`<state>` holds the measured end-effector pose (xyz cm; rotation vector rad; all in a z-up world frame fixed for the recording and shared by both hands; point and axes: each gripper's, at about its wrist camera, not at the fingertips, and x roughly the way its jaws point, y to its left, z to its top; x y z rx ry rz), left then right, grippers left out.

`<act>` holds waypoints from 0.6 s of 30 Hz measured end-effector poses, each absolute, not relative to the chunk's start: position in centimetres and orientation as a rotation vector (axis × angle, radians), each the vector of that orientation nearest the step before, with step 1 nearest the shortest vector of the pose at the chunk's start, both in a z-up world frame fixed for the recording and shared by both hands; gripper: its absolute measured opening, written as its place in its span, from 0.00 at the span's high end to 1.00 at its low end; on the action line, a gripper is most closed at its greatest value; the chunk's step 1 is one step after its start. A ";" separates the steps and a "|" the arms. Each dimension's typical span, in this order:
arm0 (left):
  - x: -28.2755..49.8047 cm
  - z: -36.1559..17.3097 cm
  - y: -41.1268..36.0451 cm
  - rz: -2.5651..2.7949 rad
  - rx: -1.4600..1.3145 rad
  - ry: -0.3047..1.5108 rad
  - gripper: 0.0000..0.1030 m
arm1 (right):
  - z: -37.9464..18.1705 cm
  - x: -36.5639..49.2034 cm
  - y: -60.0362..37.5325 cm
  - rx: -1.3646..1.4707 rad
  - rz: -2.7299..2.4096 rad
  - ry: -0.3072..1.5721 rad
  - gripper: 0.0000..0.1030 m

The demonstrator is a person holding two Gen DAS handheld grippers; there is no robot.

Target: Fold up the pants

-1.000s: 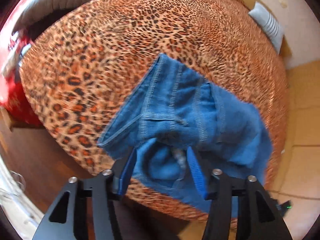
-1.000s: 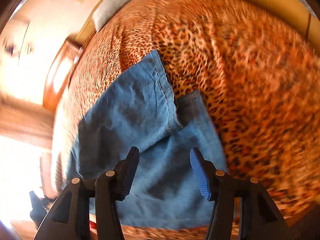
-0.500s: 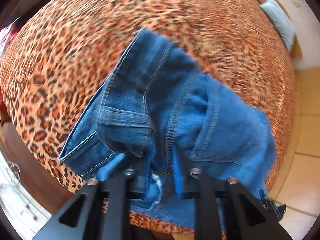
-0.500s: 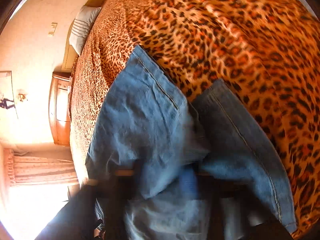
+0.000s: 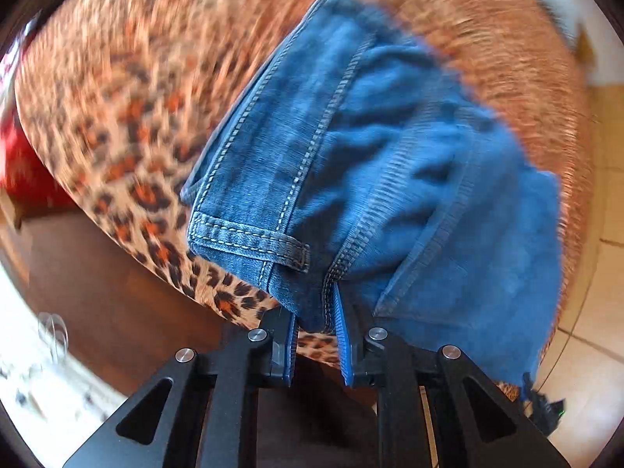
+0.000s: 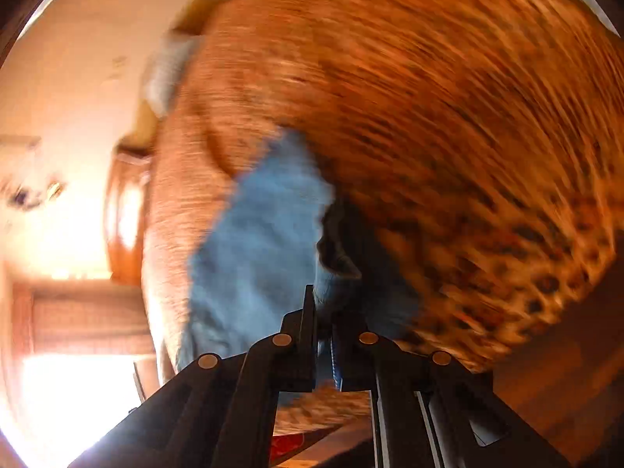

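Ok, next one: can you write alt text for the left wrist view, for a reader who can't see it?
The left gripper is shut on the waistband end of blue jeans, lifting the denim above a leopard-print bedspread. A belt loop and seams show sharply near the fingers; the rest is motion-blurred.

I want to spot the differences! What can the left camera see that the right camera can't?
Only the left view shows the belt loop, pale stitching and a red thing beside the bed. Only the right view shows a wooden cabinet by the wall. Both show the jeans pinched in a tool, left tool and right tool, over the leopard blanket.
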<state>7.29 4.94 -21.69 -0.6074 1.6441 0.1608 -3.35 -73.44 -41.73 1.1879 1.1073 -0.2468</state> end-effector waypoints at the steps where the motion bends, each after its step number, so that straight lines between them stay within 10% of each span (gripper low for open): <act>1: 7.6 -21.6 5.1 0.164 -0.617 1.638 0.84 | -42.9 -3.7 -73.8 1.234 -0.272 1.107 0.93; 11: 8.0 -21.7 6.4 0.157 -0.527 1.661 0.79 | -44.5 -1.6 -74.0 1.136 -0.317 1.194 0.91; 14: 6.6 -19.0 7.4 0.062 -0.460 1.643 0.79 | -42.0 -0.6 -74.7 0.986 -0.389 1.239 0.60; 18: 7.4 -14.6 10.2 0.045 -0.439 1.515 0.64 | -36.0 1.9 -75.5 0.703 -0.427 1.203 0.56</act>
